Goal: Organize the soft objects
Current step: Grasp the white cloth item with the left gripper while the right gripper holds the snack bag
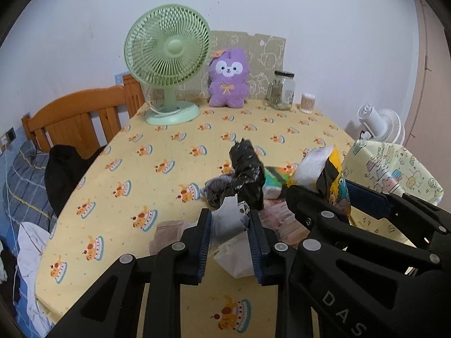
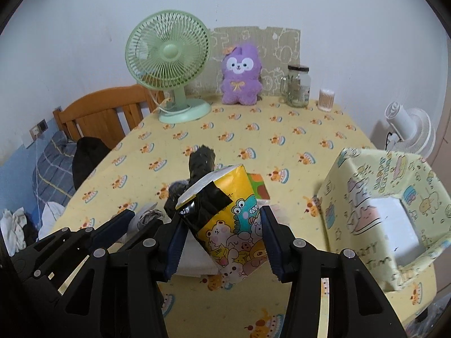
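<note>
My left gripper (image 1: 229, 219) is shut on a crumpled white-grey tissue pack (image 1: 231, 225) just above the yellow tablecloth (image 1: 141, 174). My right gripper (image 2: 222, 217) is shut on a yellow cartoon tissue pack (image 2: 231, 219) patched with black tape; it also shows in the left wrist view (image 1: 324, 174). Behind lies a pile: a black crinkled bag (image 1: 248, 169), a grey striped cloth (image 1: 217, 188), a green-orange pack (image 1: 277, 174) and pink-white packs (image 1: 282, 219). An open cartoon-print box (image 2: 386, 211) stands at the right.
A green fan (image 1: 169, 64), a purple plush (image 1: 228, 79), a glass jar (image 1: 282, 90) and a cotton-swab tub (image 1: 307, 102) stand at the table's back by the wall. A wooden bed (image 1: 76, 121) with bedding is left. A white fan (image 2: 408, 132) is right.
</note>
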The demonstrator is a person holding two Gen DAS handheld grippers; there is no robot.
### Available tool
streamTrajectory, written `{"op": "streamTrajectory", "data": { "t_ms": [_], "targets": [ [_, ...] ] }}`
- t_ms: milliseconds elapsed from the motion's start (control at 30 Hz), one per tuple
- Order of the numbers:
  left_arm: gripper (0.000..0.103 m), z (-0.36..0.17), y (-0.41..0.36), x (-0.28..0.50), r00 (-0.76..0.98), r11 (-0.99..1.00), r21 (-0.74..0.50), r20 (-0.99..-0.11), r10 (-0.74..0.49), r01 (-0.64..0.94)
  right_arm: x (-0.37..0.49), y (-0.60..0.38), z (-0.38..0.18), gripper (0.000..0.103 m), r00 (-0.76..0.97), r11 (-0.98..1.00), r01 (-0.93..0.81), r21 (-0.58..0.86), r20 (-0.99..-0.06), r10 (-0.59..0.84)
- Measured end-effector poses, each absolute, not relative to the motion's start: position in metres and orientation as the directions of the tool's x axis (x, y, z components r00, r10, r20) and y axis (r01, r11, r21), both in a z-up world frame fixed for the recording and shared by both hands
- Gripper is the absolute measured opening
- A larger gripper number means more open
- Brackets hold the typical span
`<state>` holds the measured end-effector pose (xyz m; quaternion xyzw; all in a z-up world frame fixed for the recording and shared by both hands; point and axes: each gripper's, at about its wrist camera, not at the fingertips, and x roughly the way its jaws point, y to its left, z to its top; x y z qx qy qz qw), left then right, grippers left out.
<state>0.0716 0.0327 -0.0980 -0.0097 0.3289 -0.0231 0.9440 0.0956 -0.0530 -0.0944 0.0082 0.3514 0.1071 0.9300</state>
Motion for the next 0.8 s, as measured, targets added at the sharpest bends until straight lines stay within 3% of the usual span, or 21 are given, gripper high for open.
{"op": "streamTrajectory", "data": {
  "t_ms": [800],
  "targets": [
    [0.025, -0.047, -0.002, 0.059, 0.851, 0.999, 0.002, -0.524, -0.034, 0.041, 0.084, -0.089, -0.039, 0.054, 0.800, 0.975, -0.202, 0.096, -0.558, 0.220]
  ]
}}
